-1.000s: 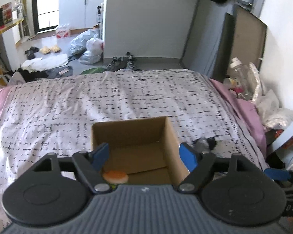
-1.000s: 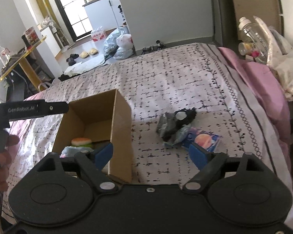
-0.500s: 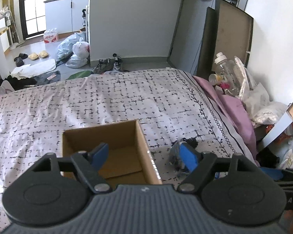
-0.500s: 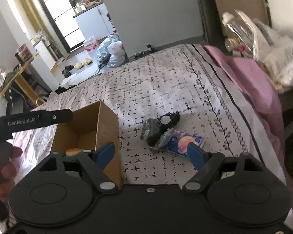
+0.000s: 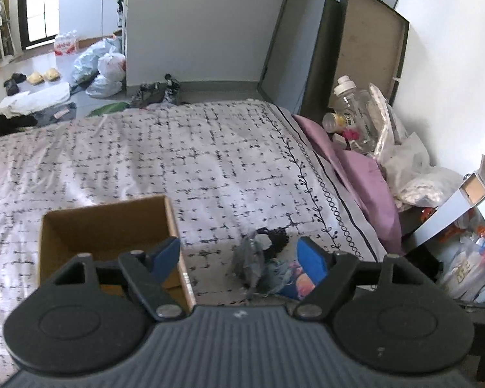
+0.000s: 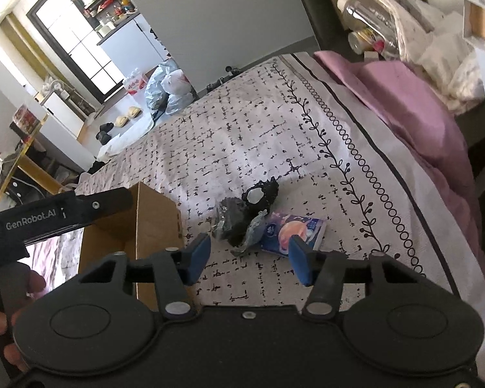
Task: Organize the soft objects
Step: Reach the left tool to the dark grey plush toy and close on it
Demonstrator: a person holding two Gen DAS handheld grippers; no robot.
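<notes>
Take the cardboard box [image 6: 152,223] on the bed [image 6: 274,135] as your landmark — it stands open-topped on the patterned cover, and everything else lies to its right. Just beside its right wall sits the little heap of soft things: a crumpled grey cloth [image 6: 232,223], a black lacy piece [image 6: 265,194] touching it on the far side, and a blue tissue pack [image 6: 294,231] touching it on the right. Your right gripper [image 6: 249,255] hangs above the cover just short of that heap, its blue fingers [image 6: 199,253] closing, with nothing pressed between them; the grey cloth's near edge shows in the gap. Your left gripper [image 5: 239,258] has its fingers [image 5: 312,258] wide apart and empty, one over the box's right wall, the other over the tissue pack, so the box's near corner stands between that gripper and the heap. In the right wrist view your left gripper's body crosses over the box's opening, with your hand [image 6: 22,294] on its handle. Far right of the box, off the bed's edge past the purple sheet [image 5: 362,174], a clear bottle [image 5: 355,113] and white bags [image 5: 410,174] crowd the side.
</notes>
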